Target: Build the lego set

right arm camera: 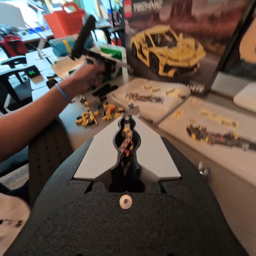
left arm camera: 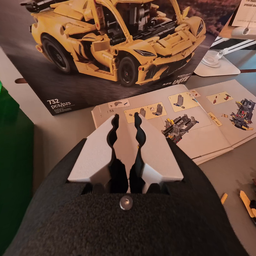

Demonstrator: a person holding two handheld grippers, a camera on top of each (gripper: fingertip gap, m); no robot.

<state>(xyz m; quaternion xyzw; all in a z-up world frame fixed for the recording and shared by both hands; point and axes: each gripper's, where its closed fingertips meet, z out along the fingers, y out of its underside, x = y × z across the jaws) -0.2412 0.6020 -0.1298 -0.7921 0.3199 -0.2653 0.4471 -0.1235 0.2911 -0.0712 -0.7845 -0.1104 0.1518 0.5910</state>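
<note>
A: What is the left gripper (left arm camera: 126,114) doing?

B: Its white fingers stand a narrow gap apart with nothing between them, above the left page of the open instruction booklet (left arm camera: 180,124). The booklet lies on the grey table (left arm camera: 69,131) at centre right of the frame, just in front of the lego set box (left arm camera: 110,55), which stands upright across the top and pictures a yellow car.

A: And the right gripper (right arm camera: 127,116)?

B: Its tips are pinched on a small light grey lego piece (right arm camera: 133,110) that sticks up past them, in the middle of the frame. Through the slot between the fingers a partly built dark model (right arm camera: 126,146) with red and yellow bits shows below; I cannot tell whether anything touches it.

A: Where are the loose parts?

B: A scatter of yellow and black pieces (right arm camera: 94,115) lies on the table left of centre in the right wrist view, beside the booklet. In the left wrist view a few yellow pieces (left arm camera: 243,199) sit at the lower right edge.

A: Anything else?

B: The person's hand (right arm camera: 85,77) at upper left of the right wrist view holds the other gripper near a green and white box (right arm camera: 112,52). That view is blurred.
</note>
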